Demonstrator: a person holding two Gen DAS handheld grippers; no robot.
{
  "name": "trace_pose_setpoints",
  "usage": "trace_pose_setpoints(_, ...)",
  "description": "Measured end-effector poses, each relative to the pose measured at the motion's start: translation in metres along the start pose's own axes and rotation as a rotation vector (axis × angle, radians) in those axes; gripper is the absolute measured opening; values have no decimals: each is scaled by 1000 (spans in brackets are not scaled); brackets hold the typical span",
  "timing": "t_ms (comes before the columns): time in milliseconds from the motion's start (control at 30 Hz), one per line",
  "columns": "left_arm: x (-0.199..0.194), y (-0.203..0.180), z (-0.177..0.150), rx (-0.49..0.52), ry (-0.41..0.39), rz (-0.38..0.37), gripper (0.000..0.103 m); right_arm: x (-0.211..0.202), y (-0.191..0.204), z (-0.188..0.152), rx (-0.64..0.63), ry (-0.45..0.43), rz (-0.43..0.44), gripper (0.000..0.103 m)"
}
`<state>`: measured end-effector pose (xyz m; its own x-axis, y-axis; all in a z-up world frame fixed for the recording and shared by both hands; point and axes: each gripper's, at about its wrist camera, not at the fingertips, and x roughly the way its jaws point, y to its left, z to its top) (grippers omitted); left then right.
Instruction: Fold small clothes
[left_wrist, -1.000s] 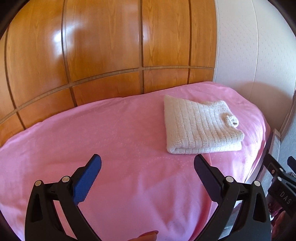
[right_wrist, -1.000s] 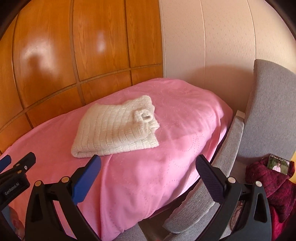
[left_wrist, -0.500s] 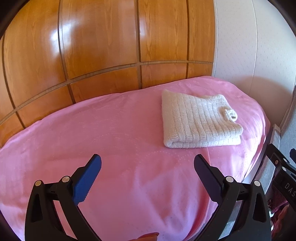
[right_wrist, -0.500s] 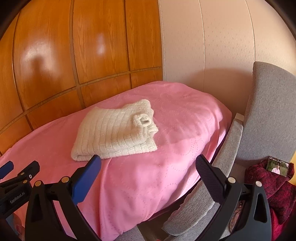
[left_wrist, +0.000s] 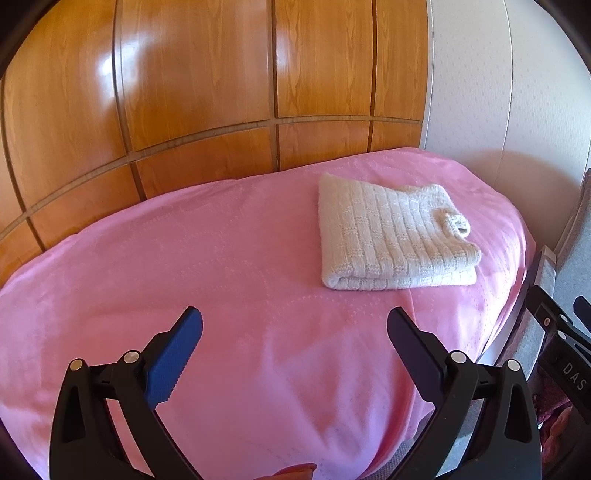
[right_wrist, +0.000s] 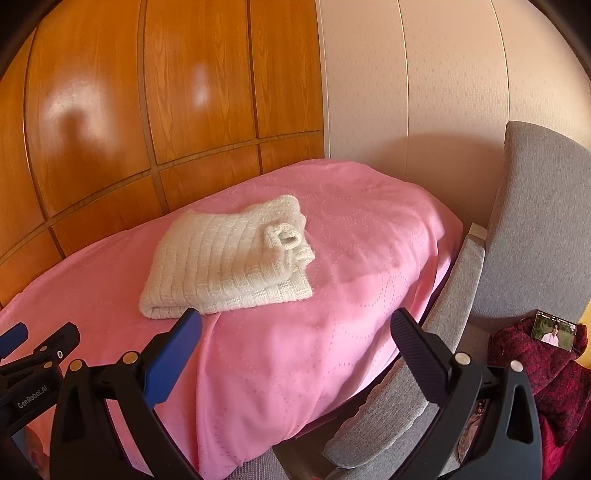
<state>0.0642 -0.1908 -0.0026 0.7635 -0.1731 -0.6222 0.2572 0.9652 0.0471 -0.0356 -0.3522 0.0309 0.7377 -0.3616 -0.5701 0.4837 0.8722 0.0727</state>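
left gripper: fingers spread wide, nothing between them. Hanging over bare pink blanket, not touching it.
right gripper: same, released and empty. Blue finger tip sits just in front of the sweater's near folded edge in the right wrist view; contact not evident.
sweater: cream ribbed knit, folded into a compact rectangle, flat on the blanket. Ahead and right of the left fingers; ahead and left of the right fingers. Fold edge faces the grippers.
cuff: one rolled sleeve end sits on top of the bundle at the side toward the chair, slightly proud of the stack.
change over the last second: both cameras have drifted back a little and the sweater sits slightly further up in both views; its shape is identical across the frames. Fingers were already spread a second ago and stayed that way.
meaning: reads as a retreat after the last fold, not a new approach. This item looks done, or as good as done; only the loose cuff could want tucking.
beyond the fingers: right gripper's side of the bed has a grey chair with a dark red garment and a phone on top of it. Wood panel wall behind the bed.
next, my guess: if more pieces are to be folded, the red garment on the chair is the nearest candidate, right gripper closest. Can't tell from here whether it counts as small clothes.
risk: the blanket is soft and loose, so dragging a gripper across it could shift the folded sweater.
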Motion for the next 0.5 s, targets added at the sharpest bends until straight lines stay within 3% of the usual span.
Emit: trace_pose_setpoints(500,0,1,-1,-2,0,-2,99,1,0,-1,-1,2,3,101)
